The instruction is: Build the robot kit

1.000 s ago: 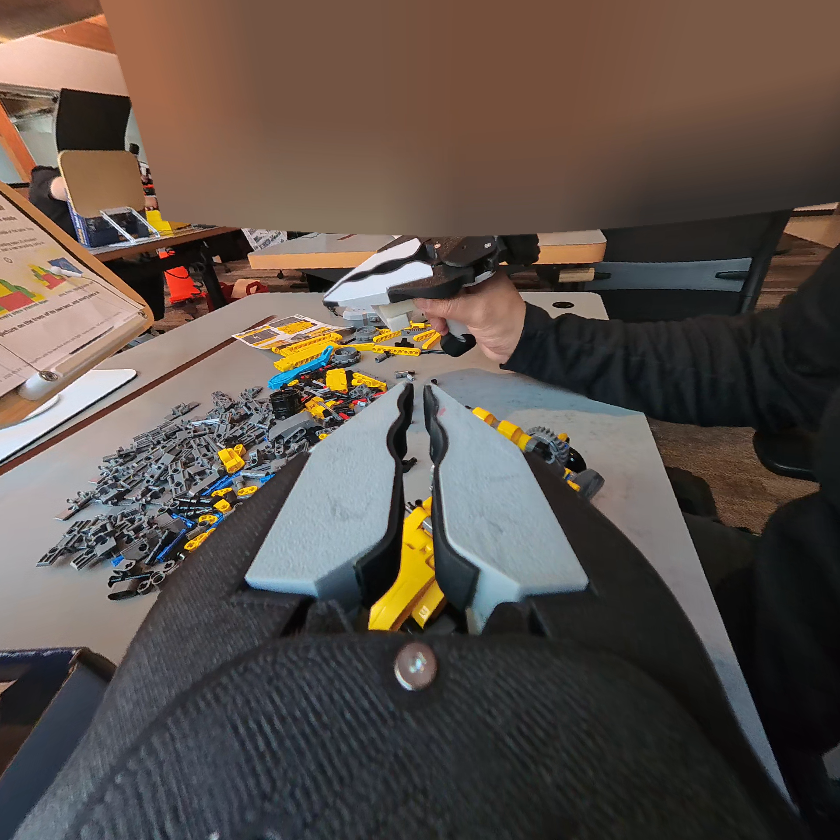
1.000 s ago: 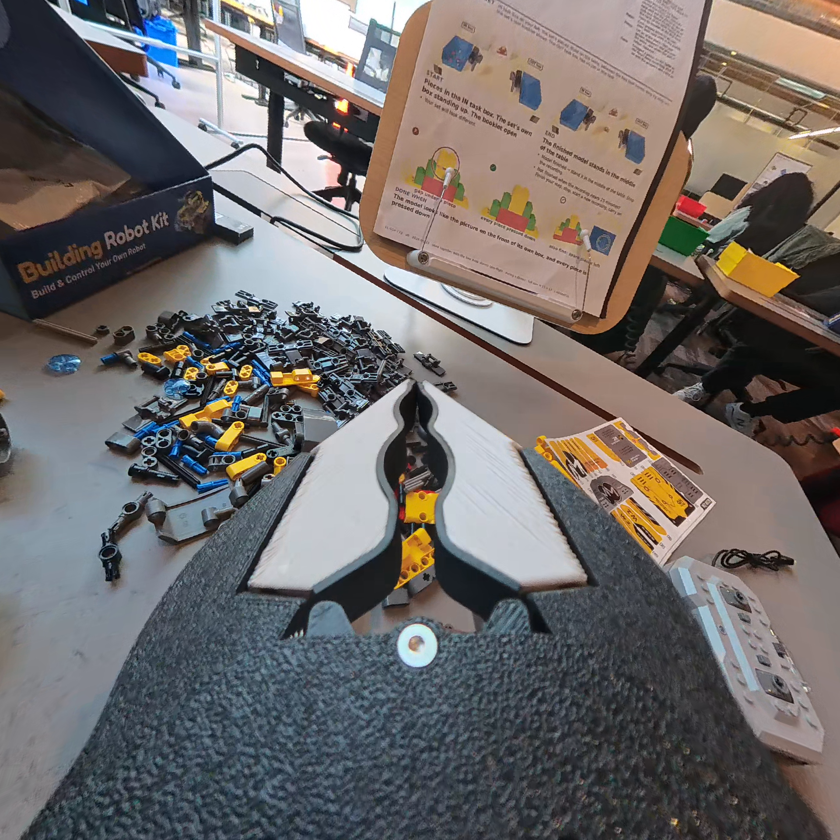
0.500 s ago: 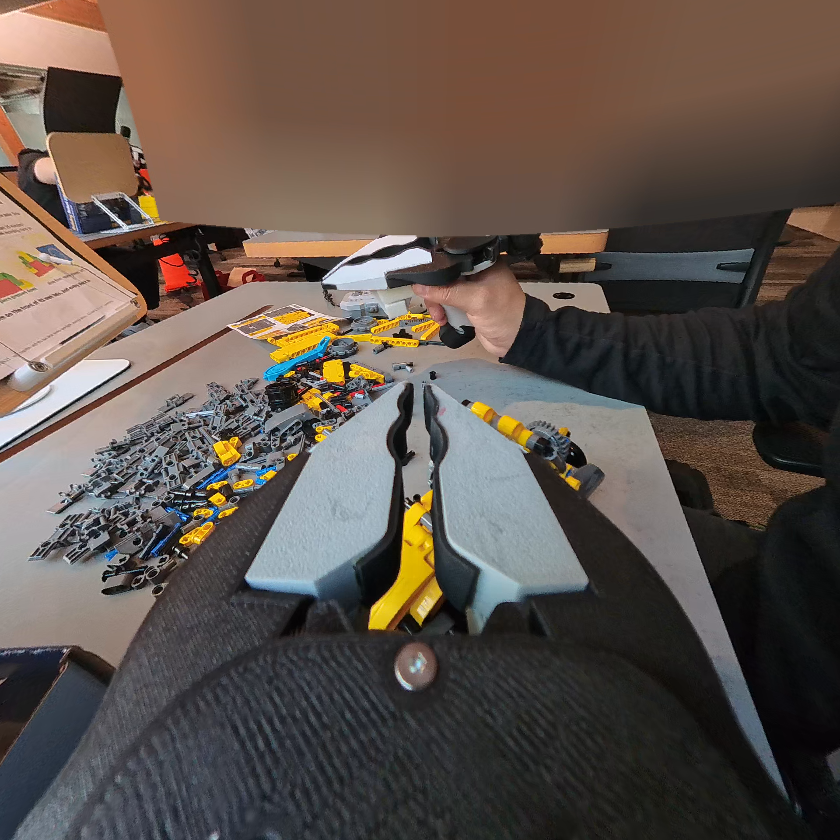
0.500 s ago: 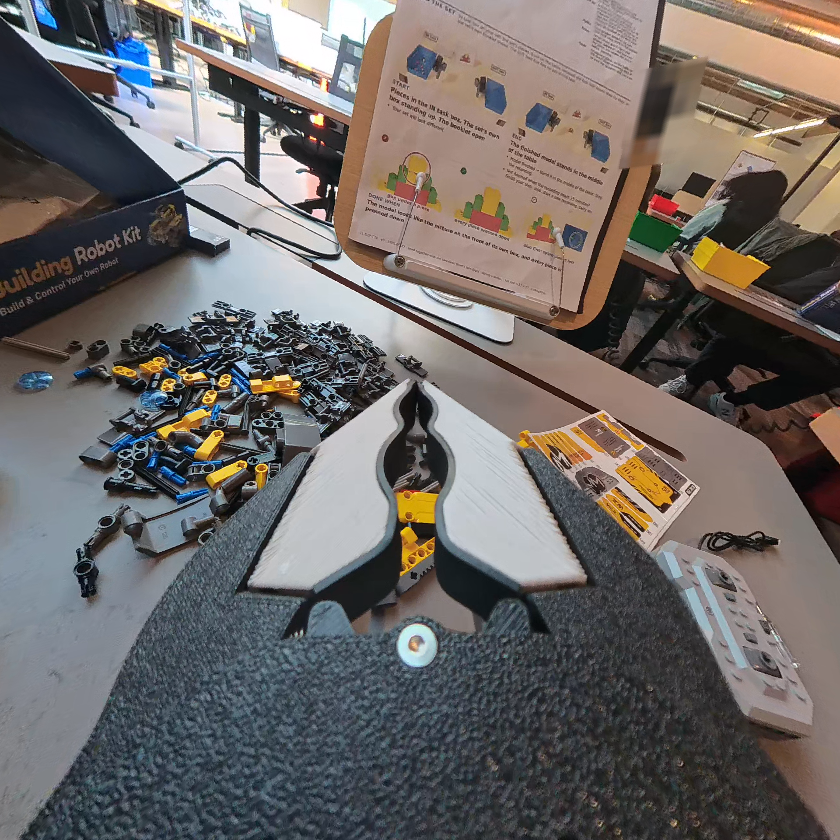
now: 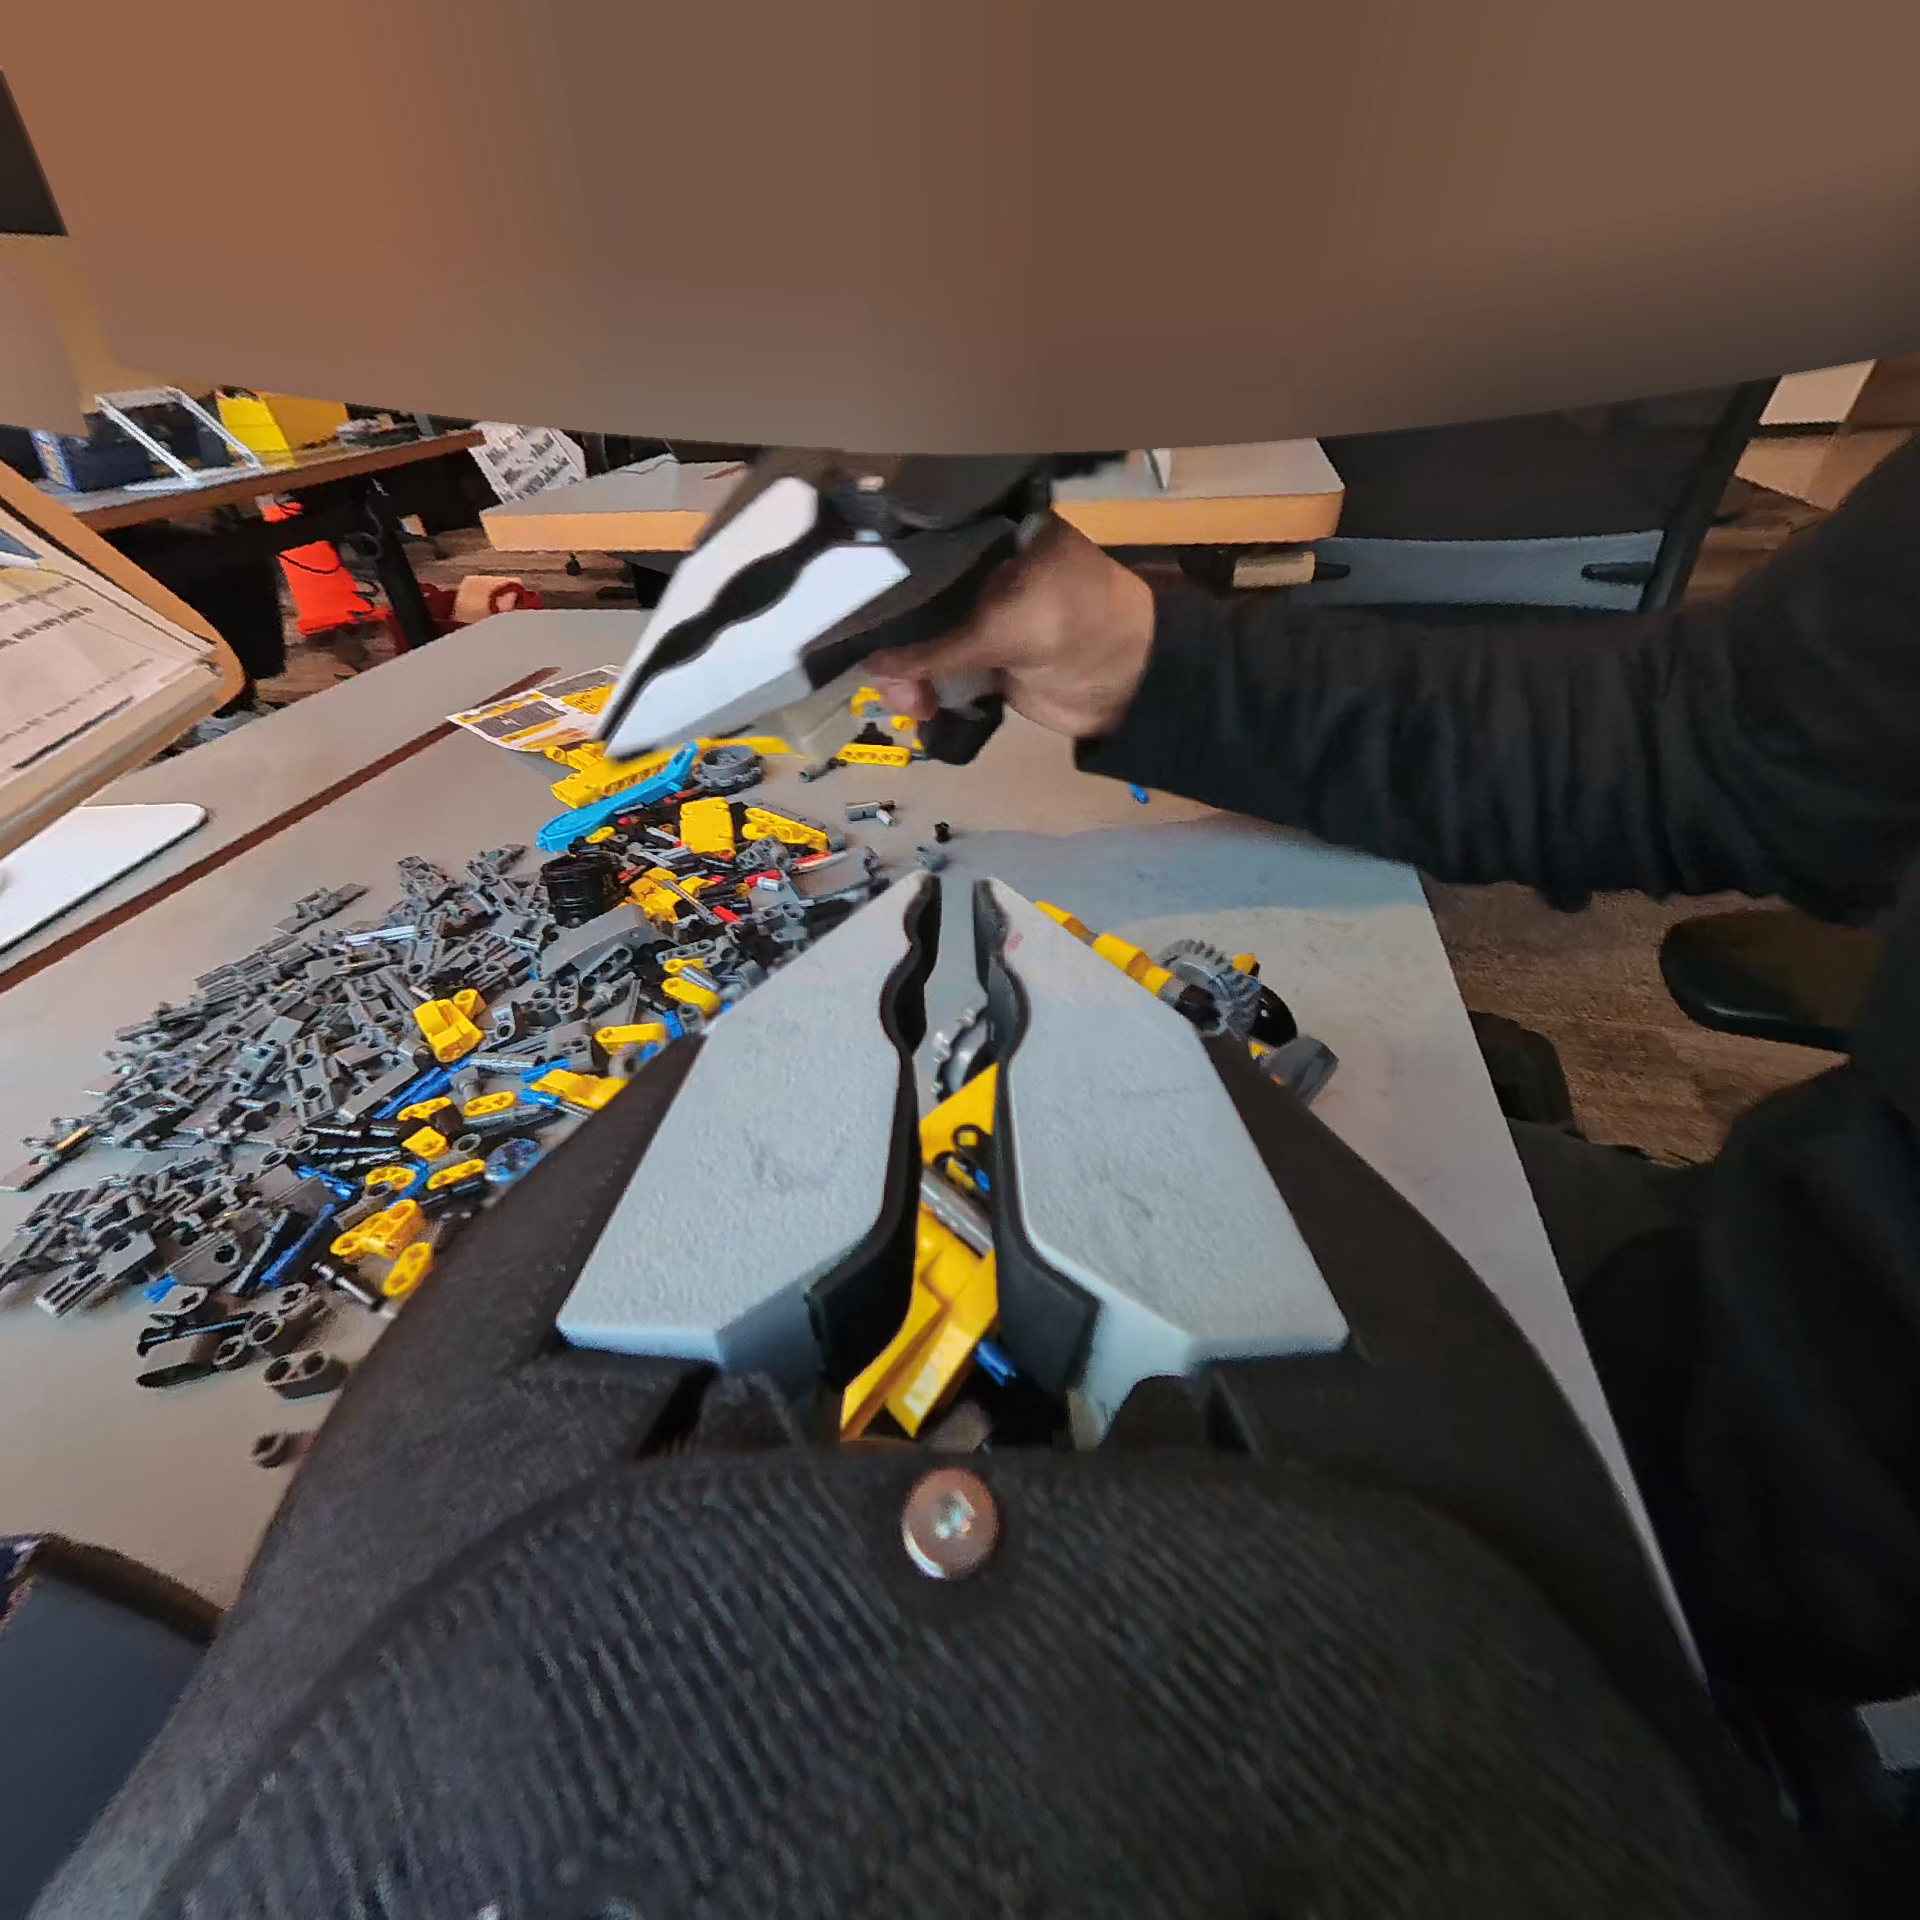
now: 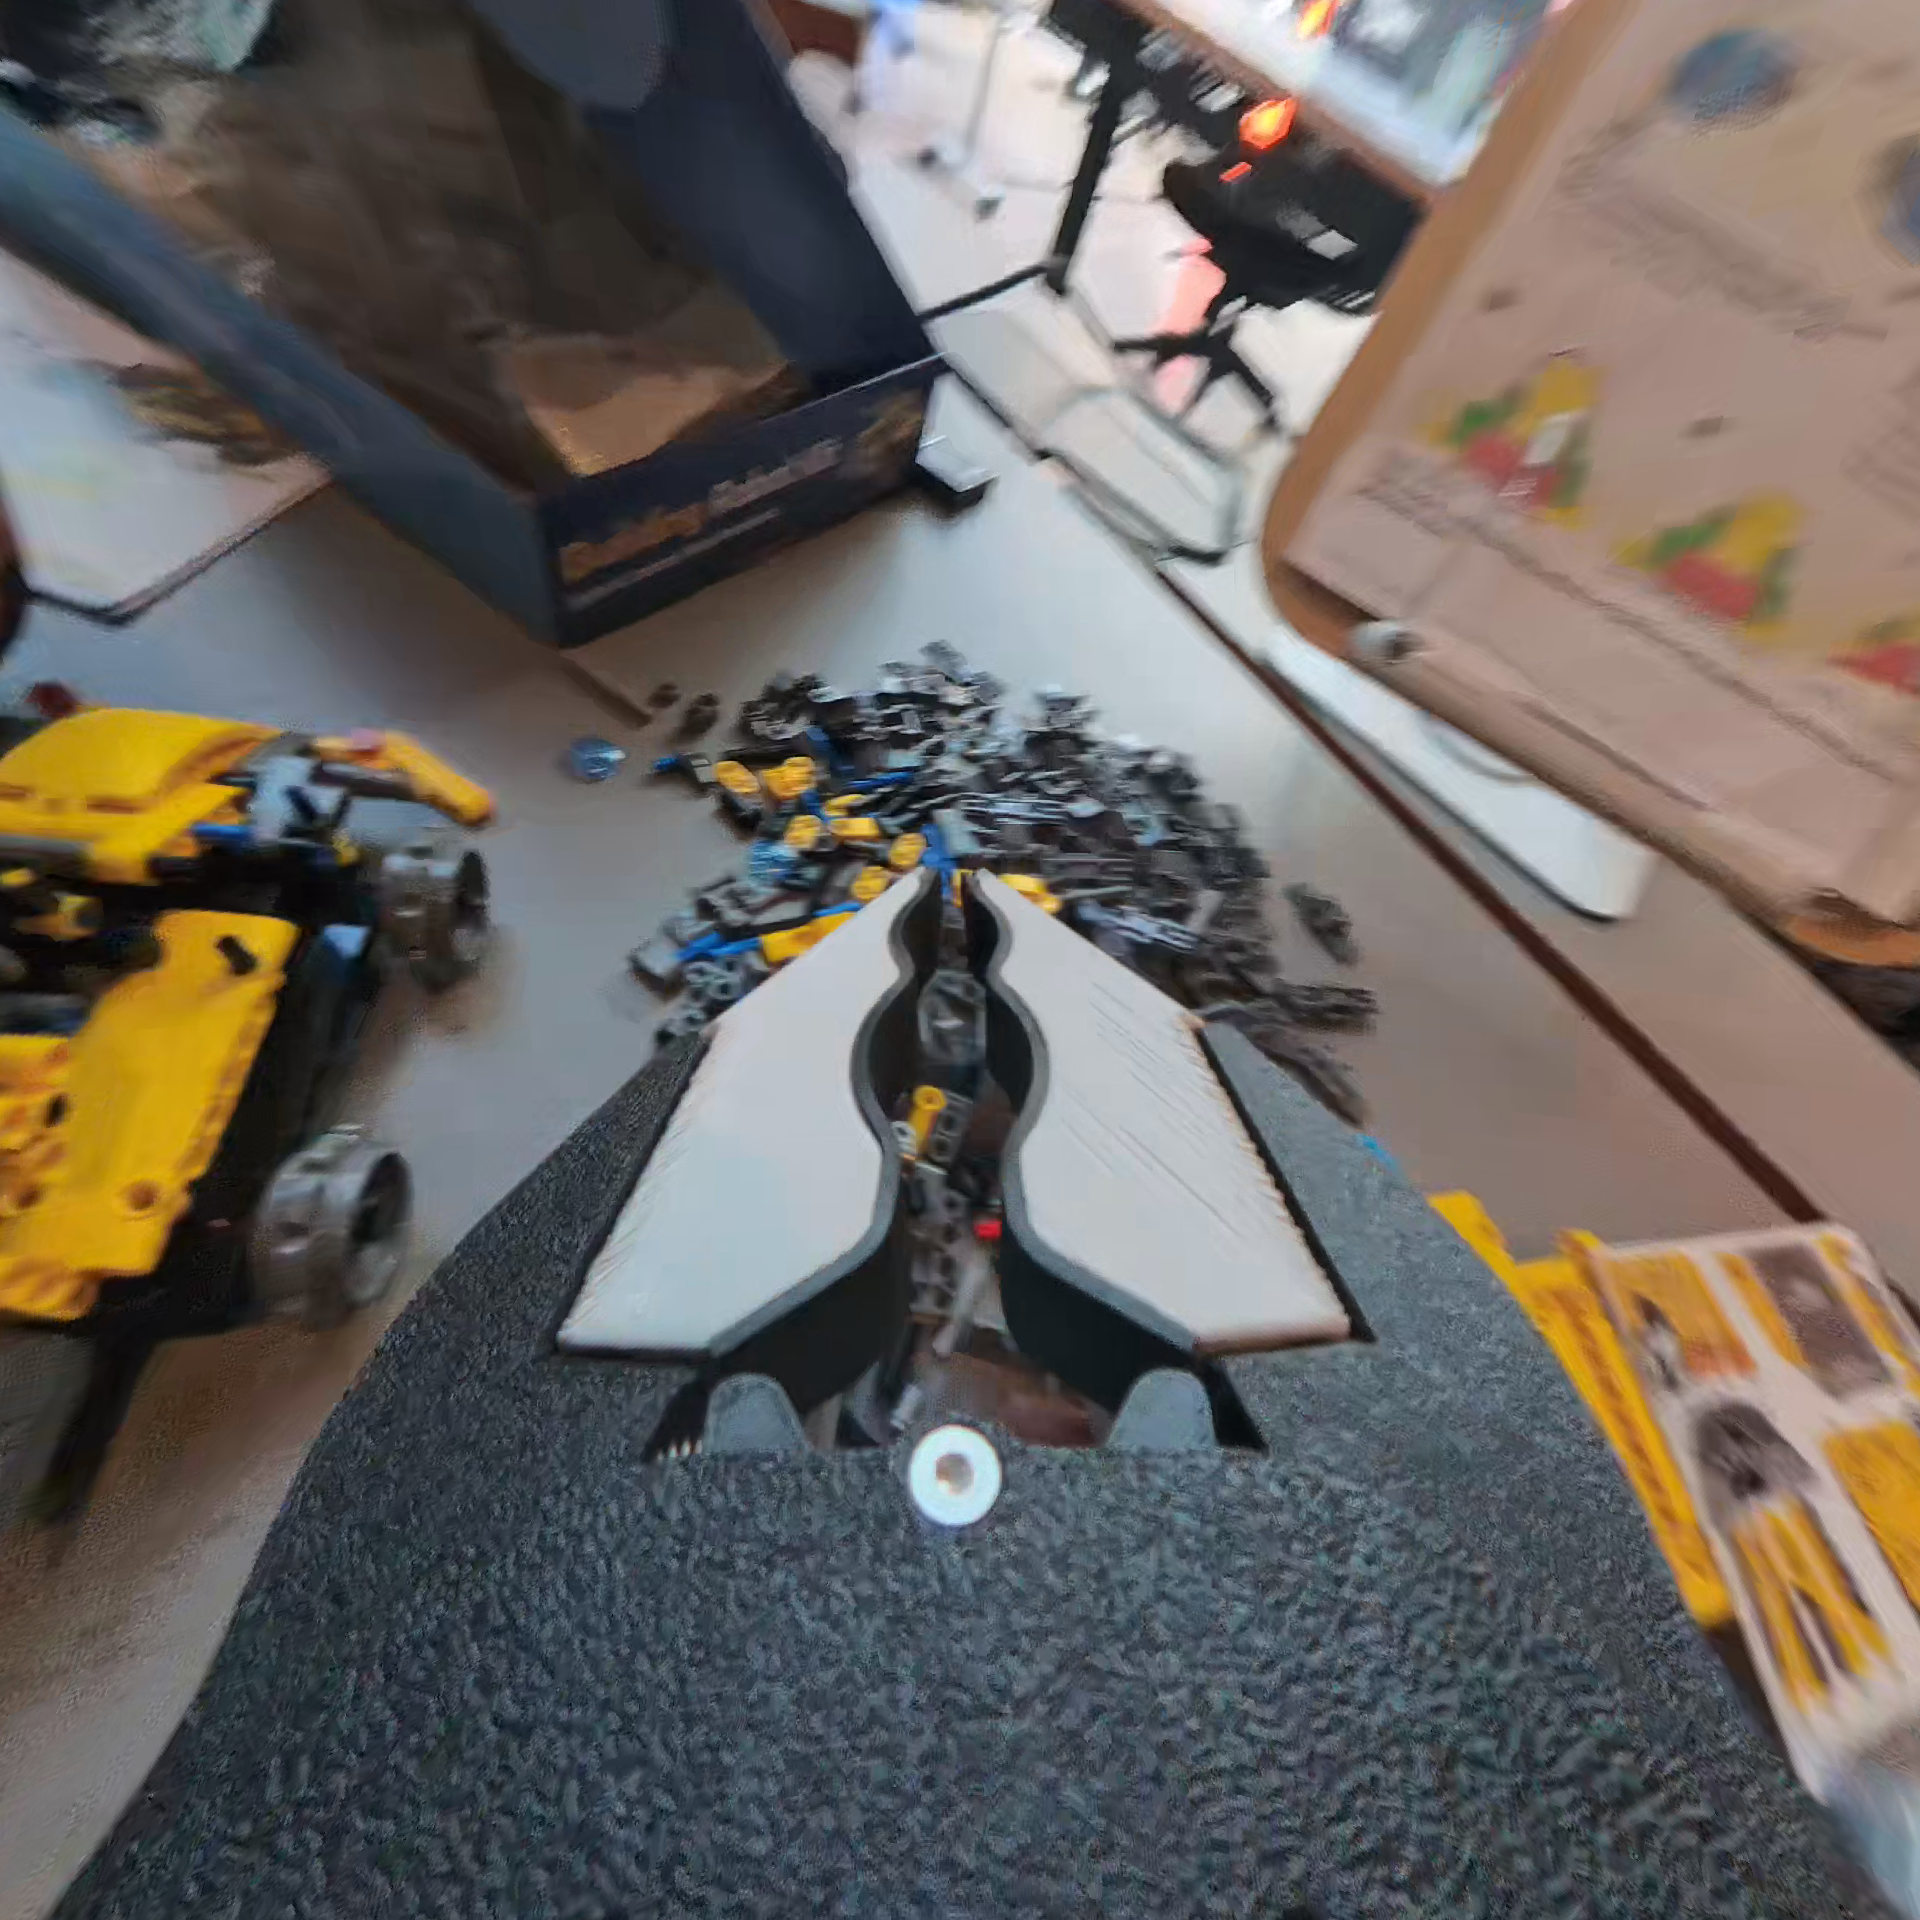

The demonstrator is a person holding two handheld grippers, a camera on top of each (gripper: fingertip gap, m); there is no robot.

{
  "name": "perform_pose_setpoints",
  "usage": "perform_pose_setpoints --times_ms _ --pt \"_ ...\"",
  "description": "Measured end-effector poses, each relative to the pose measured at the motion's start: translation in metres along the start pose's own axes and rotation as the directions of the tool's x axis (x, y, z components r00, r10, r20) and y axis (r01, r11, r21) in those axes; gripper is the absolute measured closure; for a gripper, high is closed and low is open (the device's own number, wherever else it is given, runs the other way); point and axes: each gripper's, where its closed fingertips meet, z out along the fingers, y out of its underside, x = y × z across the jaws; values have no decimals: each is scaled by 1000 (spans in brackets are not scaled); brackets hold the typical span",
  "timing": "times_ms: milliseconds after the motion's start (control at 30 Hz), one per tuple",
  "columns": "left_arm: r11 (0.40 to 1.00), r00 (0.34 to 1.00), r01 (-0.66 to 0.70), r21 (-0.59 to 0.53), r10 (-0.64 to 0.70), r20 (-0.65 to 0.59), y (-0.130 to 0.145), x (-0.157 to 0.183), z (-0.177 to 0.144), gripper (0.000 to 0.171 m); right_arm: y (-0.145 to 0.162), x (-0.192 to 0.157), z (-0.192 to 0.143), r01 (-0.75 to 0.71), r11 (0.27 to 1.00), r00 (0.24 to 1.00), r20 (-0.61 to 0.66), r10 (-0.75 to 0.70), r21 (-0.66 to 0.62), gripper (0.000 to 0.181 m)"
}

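Since the right gripper swung, change: right gripper (image 6: 951, 894) has tipped down and turned left over the pile (image 6: 1091, 821); its view is now motion-blurred.
New in right view: yellow model (image 6: 135, 997), left of pile, wheels on the table; a second ago it was out of frame.
Right gripper state: narrow, tips almost touching, nothing between them; the tips hang just above the pile's yellow parts.
Hand: hand (image 5: 1039, 634) on the right gripper's grip, behind pile.
Left gripper: left gripper (image 5: 956, 894) is narrow as before and right of pile; model shows in the gap, cannot tell if clamped.
Around pile: box (image 6: 727, 499) behind, booklet (image 6: 1714, 1455) right, stand (image 6: 1662, 416) far right.
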Motion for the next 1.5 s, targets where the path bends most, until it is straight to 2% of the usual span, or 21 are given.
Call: perform_pose_setpoints --times_ms 67,167,267,333,467,767,1067,1300,1500 --pt "1000 1000 -11 -10 11 -15 1 6 2 167 -4 -34 28 28 995 977 212 -8 -93 177" --pt "998 998 -59 -11 59 -16 1 10 2 168 -4 -46 70 158 974 943 318 -99 -165 174" --pt "997 997 -75 -9 75 -16 1 9 1 168 11 -60 99 269 924 884 450 -126 -271 168" --pt "998 997 -70 -11 70 -16 1 7 0 166 21 -64 113 337 893 855 495 -158 -298 167" --pt "997 997 -76 2 76 -20 -4 9 -1 166 38 -76 121 395 845 800 588 -123 -360 172" --pt "997 997 -79 -26 79 0 1 2 4 166 37 -76 121 391 842 810 573 -125 -370 175" --pt "993 993 -116 10 116 3 -12 9 0 166 13 -63 95 227 902 878 477 -26 -368 176" --pt "985 985 -172 23 171 34 -21 13 -5 166 5 -49 67 140 906 931 365 18 -400 176" --pt "986 983 -153 63 146 108 -33 1 -13 162 -14 -56 40 -14 943 944 307 123 -334 176"
